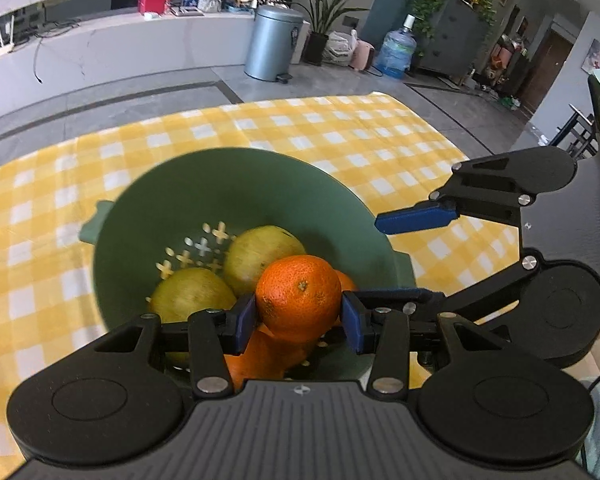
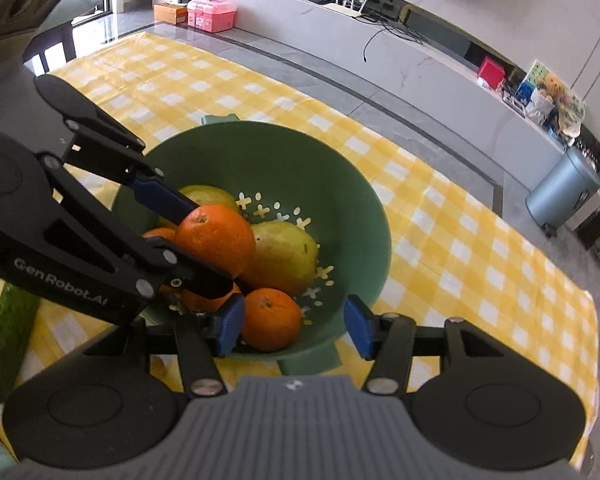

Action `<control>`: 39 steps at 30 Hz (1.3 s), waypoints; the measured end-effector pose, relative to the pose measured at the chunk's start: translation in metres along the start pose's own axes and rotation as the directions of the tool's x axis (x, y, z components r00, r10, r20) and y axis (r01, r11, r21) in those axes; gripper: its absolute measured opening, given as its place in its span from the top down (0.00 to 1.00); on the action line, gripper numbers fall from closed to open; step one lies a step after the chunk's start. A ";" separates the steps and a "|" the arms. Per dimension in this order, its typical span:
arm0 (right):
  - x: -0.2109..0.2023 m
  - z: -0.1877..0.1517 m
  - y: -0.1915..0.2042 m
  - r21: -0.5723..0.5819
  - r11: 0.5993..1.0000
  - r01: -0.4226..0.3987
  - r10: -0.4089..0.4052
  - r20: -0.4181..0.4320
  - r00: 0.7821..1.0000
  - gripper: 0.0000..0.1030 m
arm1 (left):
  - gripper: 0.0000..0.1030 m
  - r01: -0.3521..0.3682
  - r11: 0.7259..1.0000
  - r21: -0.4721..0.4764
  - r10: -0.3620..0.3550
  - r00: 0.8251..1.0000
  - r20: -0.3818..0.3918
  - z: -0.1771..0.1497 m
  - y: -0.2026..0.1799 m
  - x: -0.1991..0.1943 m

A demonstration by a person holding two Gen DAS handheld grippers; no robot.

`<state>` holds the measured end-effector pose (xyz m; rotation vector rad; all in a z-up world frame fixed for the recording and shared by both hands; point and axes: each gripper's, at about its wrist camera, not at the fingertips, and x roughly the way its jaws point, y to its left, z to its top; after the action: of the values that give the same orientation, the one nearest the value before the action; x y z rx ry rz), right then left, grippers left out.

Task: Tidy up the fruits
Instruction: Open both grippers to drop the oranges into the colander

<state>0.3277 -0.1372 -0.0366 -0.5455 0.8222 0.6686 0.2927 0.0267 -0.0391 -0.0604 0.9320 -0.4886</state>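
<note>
Underneath both tools, a yellow-and-white checked cloth (image 1: 380, 128) over the table, running out ahead of the fingers on every side. Just ahead of the left gripper (image 1: 299, 312) and directly below it, a round green plastic colander (image 1: 236, 184) with cross-shaped holes and stub handles, standing on the cloth. Inside the colander, beyond the left fingertips, two yellow-green pears (image 1: 262, 254) lying side by side, touching. Off the left edge of the right wrist view, beside the right tool's body, a long dark green cucumber (image 2: 8, 336) on the cloth, outside the colander.

Between the blue pads (image 1: 246, 320) of the left gripper, a round orange mandarin (image 1: 299, 296) with a dimpled skin, clamped from both sides and raised over the colander, above the other fruit. Below it, more orange fruit in the colander bottom, partly hidden. One of these, a smaller orange (image 2: 270, 318), just ahead of the right gripper (image 2: 294, 326) and close to its left pad.

Right gripper: blue fingers spread apart, nothing between them, poised at the near rim of the colander.
</note>
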 end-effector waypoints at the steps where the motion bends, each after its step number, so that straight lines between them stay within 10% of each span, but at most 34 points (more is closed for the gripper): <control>1: 0.000 -0.001 0.000 -0.001 1.000 0.001 -0.001 -0.005 1.000 0.49 | 0.51 0.010 1.000 -0.003 -0.010 1.000 -0.008 0.000 -0.001 0.002; 19: -0.004 -0.009 -0.006 0.074 0.997 0.001 -0.002 0.013 1.000 0.48 | 0.36 0.072 0.997 -0.008 -0.071 0.997 0.012 -0.008 0.000 -0.008; 39: -0.037 -0.017 0.022 0.185 0.982 0.030 -0.061 0.165 0.984 0.48 | 0.38 -0.106 0.994 0.037 0.099 0.983 0.152 -0.034 -0.035 -0.076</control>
<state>0.2853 -0.1453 -0.0208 -0.3359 0.6997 0.5823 0.2151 0.0336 0.0061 -0.0084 0.7723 -0.4032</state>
